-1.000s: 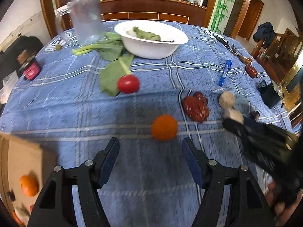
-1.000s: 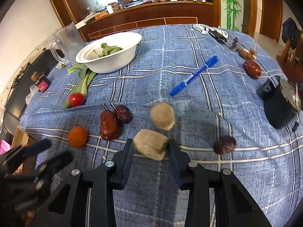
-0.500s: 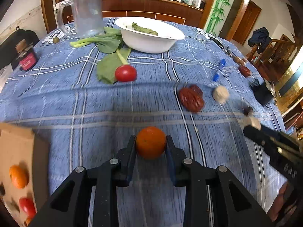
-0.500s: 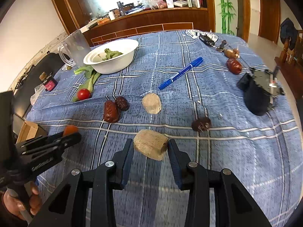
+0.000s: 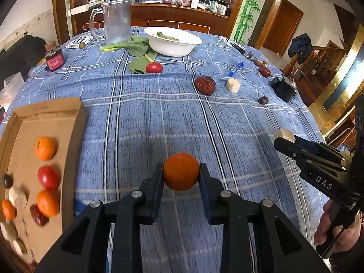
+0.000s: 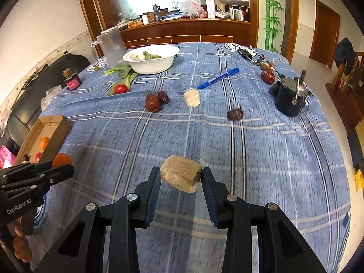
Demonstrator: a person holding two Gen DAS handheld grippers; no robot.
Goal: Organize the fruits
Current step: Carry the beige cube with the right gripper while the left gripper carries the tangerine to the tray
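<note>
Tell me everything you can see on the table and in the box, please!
orange: one, orange, in the left gripper
beige chunk: one, tan, in the right gripper
cardboard box: one, brown, at the table's left edge, holding oranges, a tomato, dates and pale chunks
tomato: one, red, on the cloth by the greens
leafy greens: a bunch, green, beside the bowl
white bowl: one, white, far side, a green leaf inside
pitcher: one, clear, far left
red dates: two touching, dark red, mid-table
pen: one, blue, right of centre
tablecloth: one, blue plaid
left gripper: black, shut on the orange
right gripper: black, shut on the chunk
</note>
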